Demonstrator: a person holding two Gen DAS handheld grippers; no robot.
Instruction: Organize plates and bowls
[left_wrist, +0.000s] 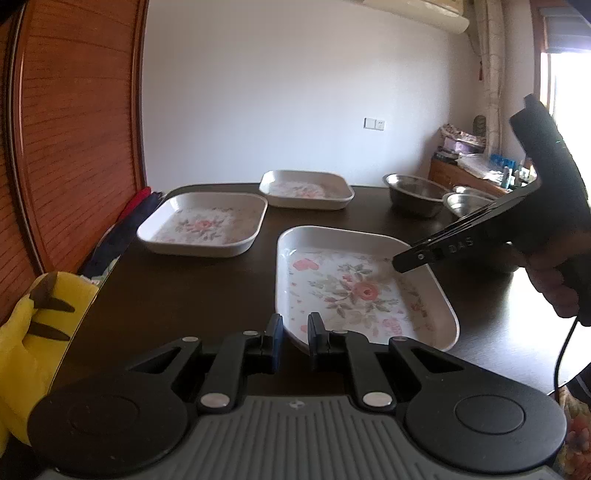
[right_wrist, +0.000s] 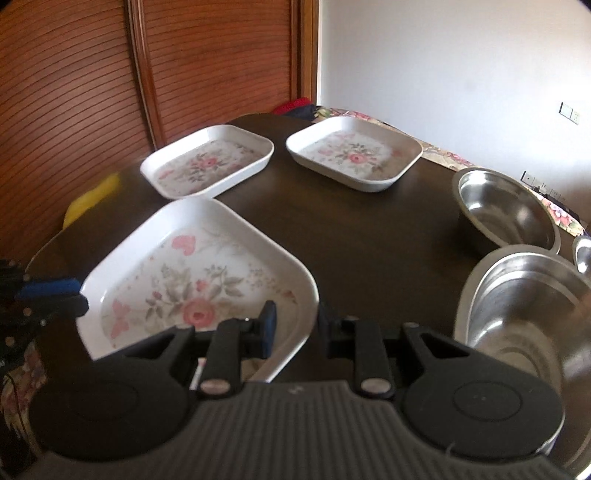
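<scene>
The nearest plate (right_wrist: 199, 273), square and flower-patterned, lies on the dark tabletop (right_wrist: 369, 236) turned corner-on. The left gripper (left_wrist: 295, 334) has its fingers a narrow gap apart at the plate's near corner, the rim running between them; whether the pads press the rim cannot be told. The right gripper (right_wrist: 293, 325) stands with its fingers spread, one inside the plate's right-hand rim and the other outside it, not closed on it.

Two more flowered plates lie farther back, apart from each other and from the near one: one toward the wooden shutter doors (right_wrist: 207, 162), the other (right_wrist: 354, 157) toward the white wall. A wide strip of bare tabletop runs between the plates and the steel bowls at the right.

A large steel bowl (right_wrist: 524, 306) sits just beside the right gripper's outer side, and a second steel bowl (right_wrist: 506, 210) stands behind it, nearly touching. A yellow plush toy (left_wrist: 33, 332) sits off the tabletop's left edge, close to the left gripper, and folded dark and red cloth (left_wrist: 129, 221) lies along the same edge by the shutter doors (left_wrist: 74, 129).
</scene>
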